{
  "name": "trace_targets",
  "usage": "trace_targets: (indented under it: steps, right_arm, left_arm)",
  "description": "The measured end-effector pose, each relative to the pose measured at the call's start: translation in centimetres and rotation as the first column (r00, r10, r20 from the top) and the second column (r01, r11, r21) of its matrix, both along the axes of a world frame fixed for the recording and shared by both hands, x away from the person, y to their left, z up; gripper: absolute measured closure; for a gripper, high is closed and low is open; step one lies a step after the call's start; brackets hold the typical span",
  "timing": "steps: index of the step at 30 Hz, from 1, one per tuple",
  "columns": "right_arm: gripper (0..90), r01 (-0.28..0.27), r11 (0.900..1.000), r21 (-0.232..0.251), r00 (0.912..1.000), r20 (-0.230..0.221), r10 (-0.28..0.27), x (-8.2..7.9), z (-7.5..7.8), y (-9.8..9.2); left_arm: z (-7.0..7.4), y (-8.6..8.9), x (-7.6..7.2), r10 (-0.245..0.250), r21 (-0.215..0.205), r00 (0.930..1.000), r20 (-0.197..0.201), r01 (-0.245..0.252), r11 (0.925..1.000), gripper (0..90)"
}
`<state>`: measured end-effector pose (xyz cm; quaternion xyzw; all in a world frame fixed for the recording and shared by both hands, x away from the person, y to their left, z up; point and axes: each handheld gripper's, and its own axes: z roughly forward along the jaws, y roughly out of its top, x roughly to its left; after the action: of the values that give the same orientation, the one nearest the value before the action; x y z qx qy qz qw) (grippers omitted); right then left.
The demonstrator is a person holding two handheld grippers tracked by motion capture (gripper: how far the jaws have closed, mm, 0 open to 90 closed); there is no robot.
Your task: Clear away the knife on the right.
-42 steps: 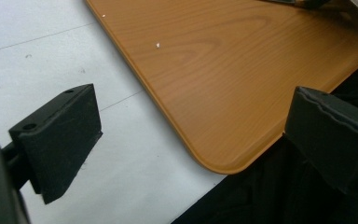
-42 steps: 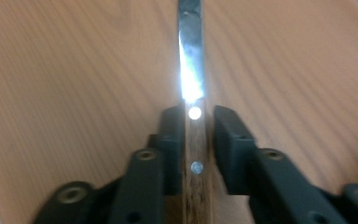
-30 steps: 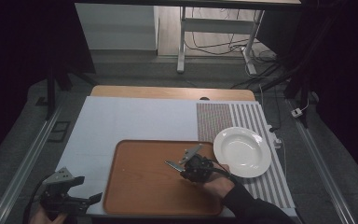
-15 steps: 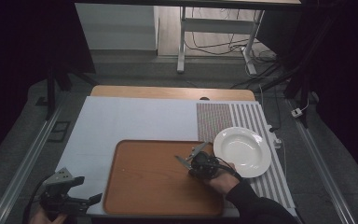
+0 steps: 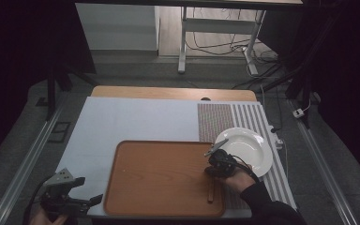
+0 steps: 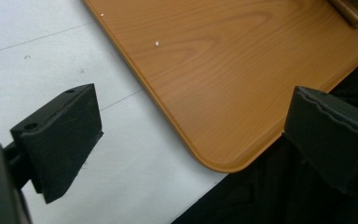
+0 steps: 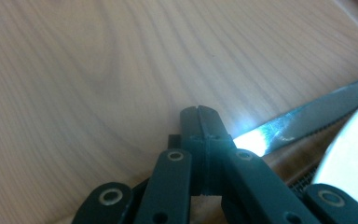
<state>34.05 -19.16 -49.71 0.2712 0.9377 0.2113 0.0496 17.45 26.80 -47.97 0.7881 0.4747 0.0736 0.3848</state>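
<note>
Between closed jaws of right gripper [image 7: 199,114]: knife [image 7: 307,116], blade over tray [image 5: 159,178].

knife [image 7: 307,119] tip cut off by edge, handle behind right gripper [image 7: 200,116] fingers [image 7: 212,122]

Both tools are black, the left tool [image 5: 85,190] topped by a grey plate, a dark sleeve [image 5: 272,211] behind the right tool [image 5: 220,164].

White sheet [image 5: 136,122] across the tabletop [image 5: 168,92], striped mat [image 5: 236,117] at its right end — beyond, desk legs [image 5: 183,42], loose cables [image 5: 215,47] on the floor.
</note>
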Motion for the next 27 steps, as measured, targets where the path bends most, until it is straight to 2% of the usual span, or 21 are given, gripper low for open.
trace_targets:
  steps: [6,9,15,20,27]
  right_arm:
    - [90.0,0.002,1.0,-0.019,0.9999,0.011,-0.002,0.0,0.1,-0.1]
    - [90.0,-0.003,1.0,-0.026,0.9994,0.036,0.004,-0.2,0.1,0.1]
    - [84.6,-0.017,0.999,0.028,0.9959,0.089,0.015,-0.6,1.2,0.6]
    - [77.3,-0.025,0.996,0.081,0.9898,0.142,0.013,-1.2,2.1,0.8]
    - [62.8,-0.02,0.992,0.124,0.9855,0.17,-0.001,-1.8,2.9,0.9]
  left_arm:
    - [0.0,0.0,0.0,0.0,0.0,1.0,0.0,0.0,1.0,4.0]
    - [0.0,0.0,0.0,0.0,-0.001,1.0,0.001,0.0,1.0,4.0]
    - [0.0,0.1,0.0,0.003,-0.002,1.0,-0.005,-0.003,1.0,4.0]
    - [0.0,0.1,0.0,0.0,-0.008,1.0,-0.01,0.0,1.0,4.4]
    - [0.0,0.2,0.0,-0.006,-0.016,0.9999,-0.01,0.006,0.9999,4.0]
